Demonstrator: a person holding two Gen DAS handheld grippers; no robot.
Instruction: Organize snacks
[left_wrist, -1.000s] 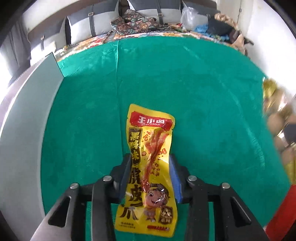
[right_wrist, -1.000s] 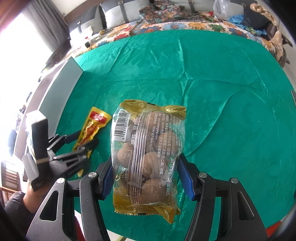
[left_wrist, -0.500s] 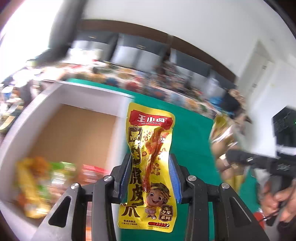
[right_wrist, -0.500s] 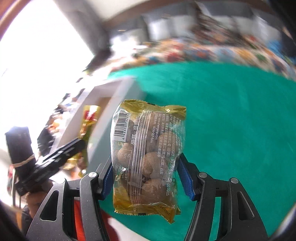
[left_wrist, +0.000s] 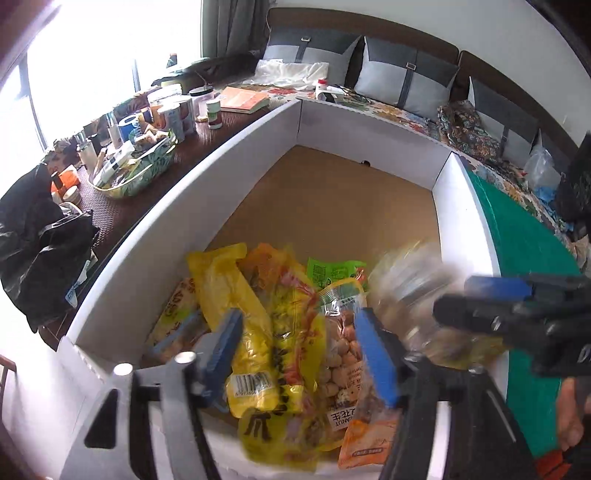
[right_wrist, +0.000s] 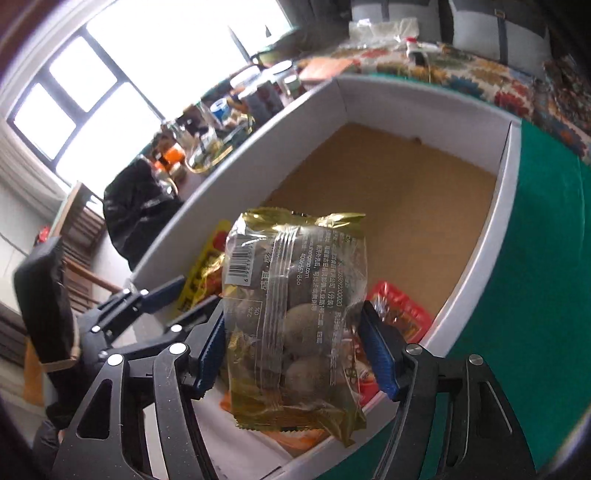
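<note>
A white cardboard box with a brown floor stands on the green cloth; it also shows in the right wrist view. My left gripper is open above the box's near end. The yellow chicken-feet packet is blurred between its fingers, loose over the snack pile. My right gripper is shut on a clear and gold bag of braised eggs, held above the box's near end. In the left wrist view the right gripper and its blurred bag come in from the right.
A dark side table left of the box carries jars, cans, a book and a patterned basket. A black bag lies at its near end. Green cloth covers the table right of the box. Grey cushions line the back.
Both grippers swung left from the green cloth to over the box. My left gripper opened and let go of the yellow packet. My right gripper keeps its bag.
</note>
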